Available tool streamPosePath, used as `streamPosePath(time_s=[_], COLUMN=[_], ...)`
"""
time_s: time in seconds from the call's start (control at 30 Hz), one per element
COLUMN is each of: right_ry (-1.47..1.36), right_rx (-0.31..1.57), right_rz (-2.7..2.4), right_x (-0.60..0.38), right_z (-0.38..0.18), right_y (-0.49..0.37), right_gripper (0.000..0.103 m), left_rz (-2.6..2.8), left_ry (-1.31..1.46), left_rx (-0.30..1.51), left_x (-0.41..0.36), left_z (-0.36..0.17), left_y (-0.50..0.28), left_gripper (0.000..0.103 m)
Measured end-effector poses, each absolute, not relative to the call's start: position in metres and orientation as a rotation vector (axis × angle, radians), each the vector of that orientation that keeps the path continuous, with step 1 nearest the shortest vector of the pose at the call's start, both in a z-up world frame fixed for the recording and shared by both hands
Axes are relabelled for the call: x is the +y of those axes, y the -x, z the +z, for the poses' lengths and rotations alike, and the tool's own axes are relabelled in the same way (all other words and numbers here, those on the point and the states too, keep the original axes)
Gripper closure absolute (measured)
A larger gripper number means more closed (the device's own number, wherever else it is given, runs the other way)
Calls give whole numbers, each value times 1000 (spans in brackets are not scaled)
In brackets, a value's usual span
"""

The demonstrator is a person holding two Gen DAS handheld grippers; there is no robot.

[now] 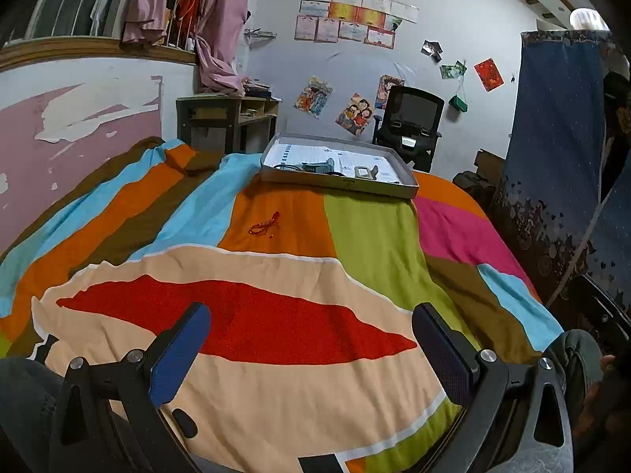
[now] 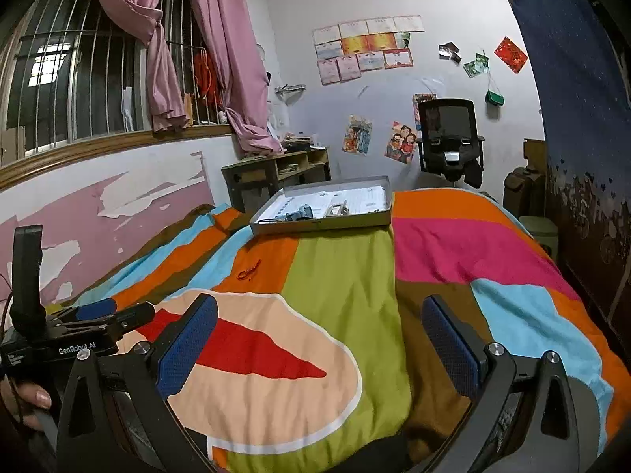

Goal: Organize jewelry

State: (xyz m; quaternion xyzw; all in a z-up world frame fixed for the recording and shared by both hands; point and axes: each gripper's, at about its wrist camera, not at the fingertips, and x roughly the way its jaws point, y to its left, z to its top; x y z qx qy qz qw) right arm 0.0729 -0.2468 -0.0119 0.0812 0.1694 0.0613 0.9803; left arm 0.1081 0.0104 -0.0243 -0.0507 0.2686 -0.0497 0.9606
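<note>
small items in the grey tray [image 1: 394,188] are too tiny to identify.

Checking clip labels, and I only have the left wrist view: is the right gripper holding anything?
Observer: No. The right gripper has its fingers wide apart, with only the bedspread between them.
Operator: Where is the left gripper relative to it?
Observer: The left gripper is close on its left, low over the bedspread, with a hand gripping it from below.
Operator: Anything beside the bed on the right?
Observer: A pale green container stands by the bed's right edge.
</note>
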Motion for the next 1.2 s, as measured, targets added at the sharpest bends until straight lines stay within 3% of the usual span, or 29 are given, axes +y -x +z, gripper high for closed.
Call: streamPosePath(time_s=[0.63, 1.2], right_ry=[-102, -111], right_rx=[139, 74], right_rz=[94, 156], right_x=[-273, -253], right_z=[64, 70], right_y=[-138, -209], right_gripper=[1, 1], left_rz=[-39, 0], left_ry=[169, 129], left_rx=[463, 378], left_x=[28, 27], left_z=[11, 31], left_y=[-166, -238], left_gripper=[0, 0])
